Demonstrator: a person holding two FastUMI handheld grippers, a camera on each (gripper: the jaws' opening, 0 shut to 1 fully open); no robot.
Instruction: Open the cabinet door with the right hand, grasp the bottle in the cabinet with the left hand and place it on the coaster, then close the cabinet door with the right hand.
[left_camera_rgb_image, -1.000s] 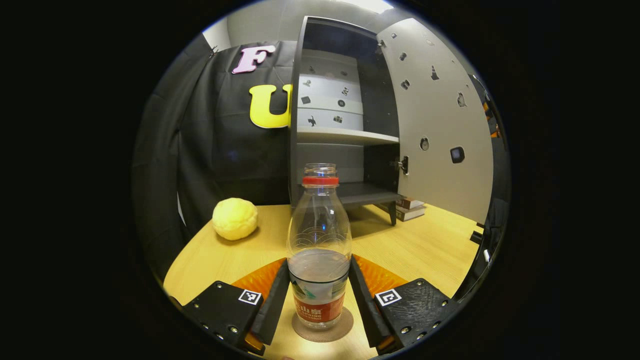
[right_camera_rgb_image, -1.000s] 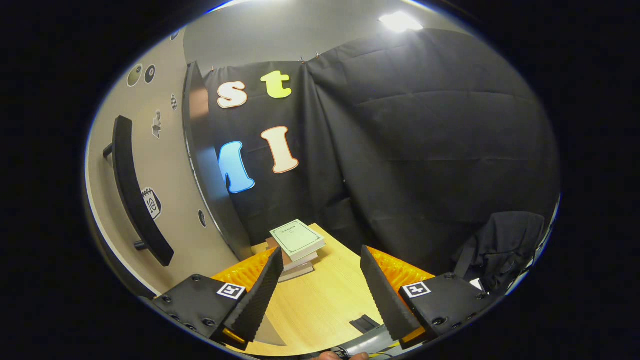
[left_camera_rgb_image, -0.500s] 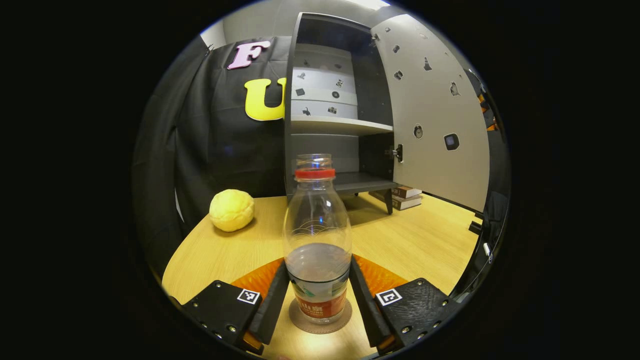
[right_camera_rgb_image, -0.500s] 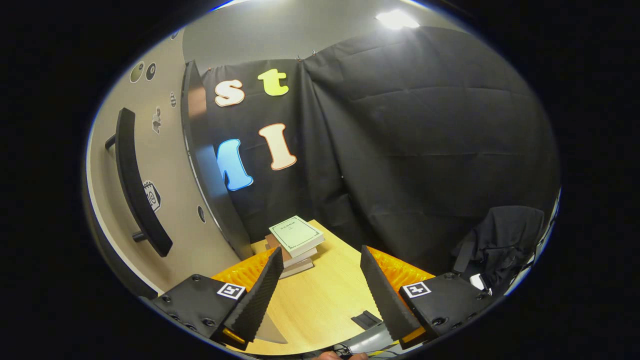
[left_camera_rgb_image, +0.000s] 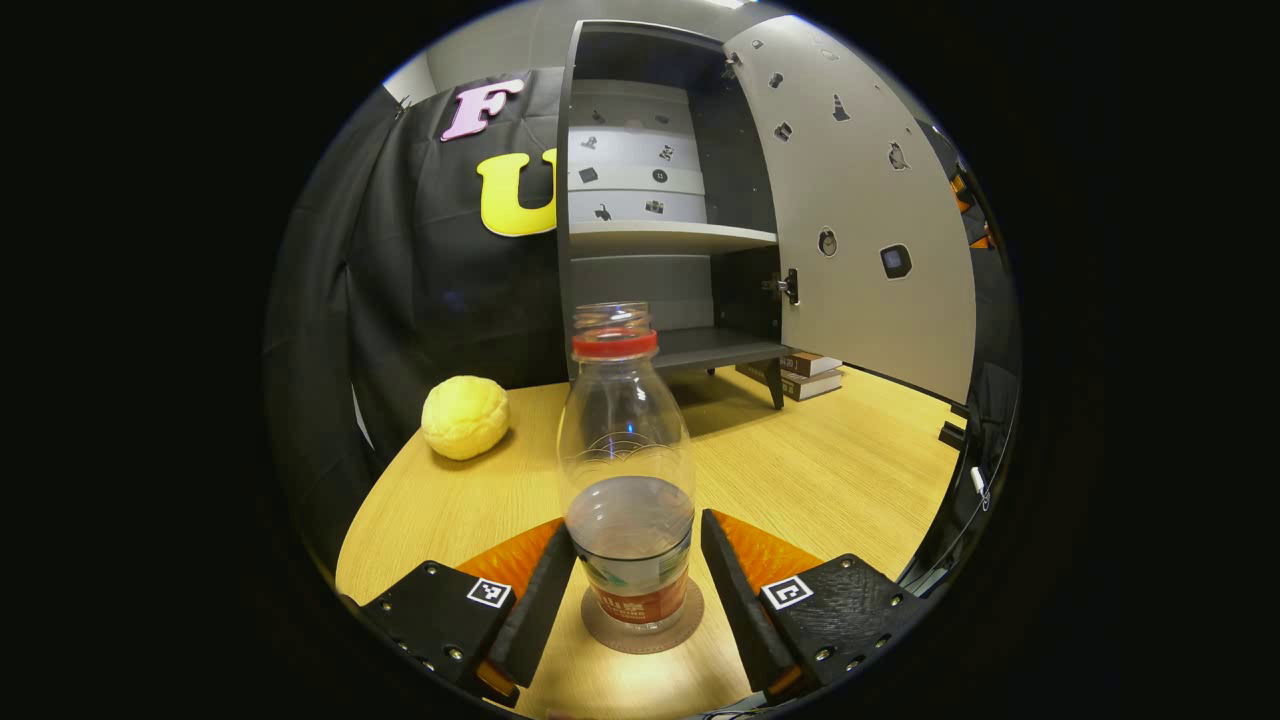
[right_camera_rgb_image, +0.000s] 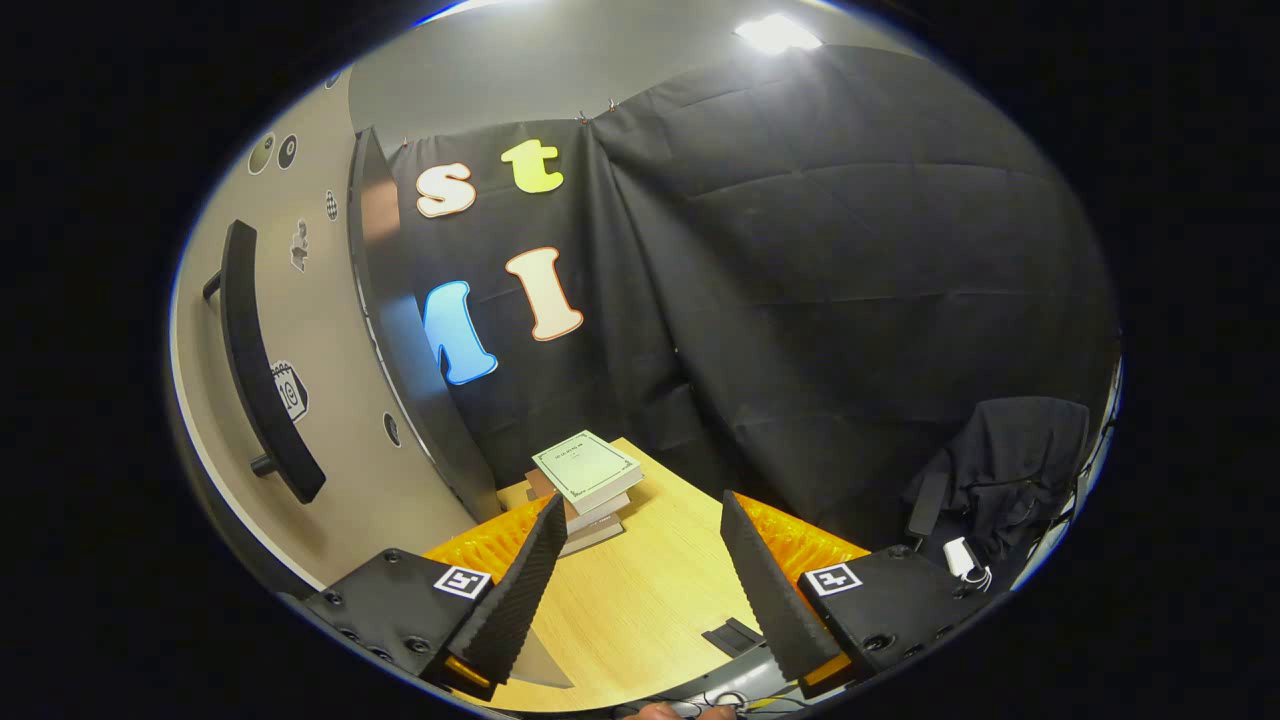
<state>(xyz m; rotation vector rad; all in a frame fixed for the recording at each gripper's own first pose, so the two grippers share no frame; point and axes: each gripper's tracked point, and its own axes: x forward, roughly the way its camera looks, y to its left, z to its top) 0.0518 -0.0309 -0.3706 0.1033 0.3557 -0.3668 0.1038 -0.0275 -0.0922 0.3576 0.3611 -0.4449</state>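
Bottle (left_camera_rgb_image: 628, 470) stands straight up on the round brown coaster (left_camera_rgb_image: 642, 622), on the wooden table (left_camera_rgb_image: 830, 480). Its long side runs up and down, and its open mouth with the red ring points at the ceiling. It is clear and holds some water low down, with a red label near the bottom.

In the left gripper view, the left gripper (left_camera_rgb_image: 632, 575) has one finger on each side of the bottle. The left finger looks like it touches the bottle. A thin gap shows by the right finger, so the fingers are apart and not squeezing.

Behind the bottle, the cabinet (left_camera_rgb_image: 640, 200) stands at the back of the table with its door (left_camera_rgb_image: 860, 200) swung wide open. A yellow ball (left_camera_rgb_image: 465, 417) sits off to the left.

In the right gripper view, the right gripper (right_camera_rgb_image: 640, 570) has its fingers wide apart and holds nothing. The door's dark handle (right_camera_rgb_image: 255, 370) is to its left. A stack of books (right_camera_rgb_image: 587, 485) lies on the table ahead.
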